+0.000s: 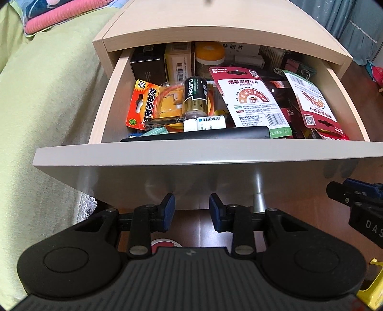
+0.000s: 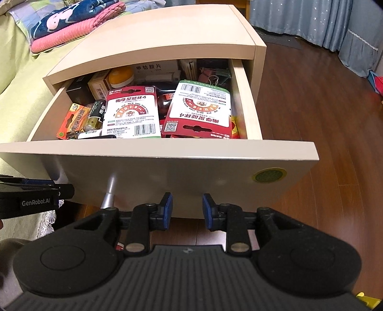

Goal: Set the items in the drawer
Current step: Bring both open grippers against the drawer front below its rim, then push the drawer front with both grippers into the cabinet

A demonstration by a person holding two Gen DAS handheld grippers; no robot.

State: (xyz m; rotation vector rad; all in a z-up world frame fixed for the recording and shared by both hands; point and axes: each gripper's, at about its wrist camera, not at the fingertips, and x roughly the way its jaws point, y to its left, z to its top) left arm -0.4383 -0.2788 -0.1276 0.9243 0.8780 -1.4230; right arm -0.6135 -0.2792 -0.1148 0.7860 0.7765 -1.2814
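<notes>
Both views near, above drawer (image 1: 191, 155)

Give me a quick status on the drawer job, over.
Left gripper open, empty. Right gripper open, empty. Drawer pulled out, packed with battery packs and boxes. Both grippers below the drawer front, nothing blocking.

Green bedspread (image 1: 47, 100), pink folded blanket (image 2: 71, 31), blue curtain (image 2: 323, 21), wooden floor (image 2: 311, 107).
</notes>
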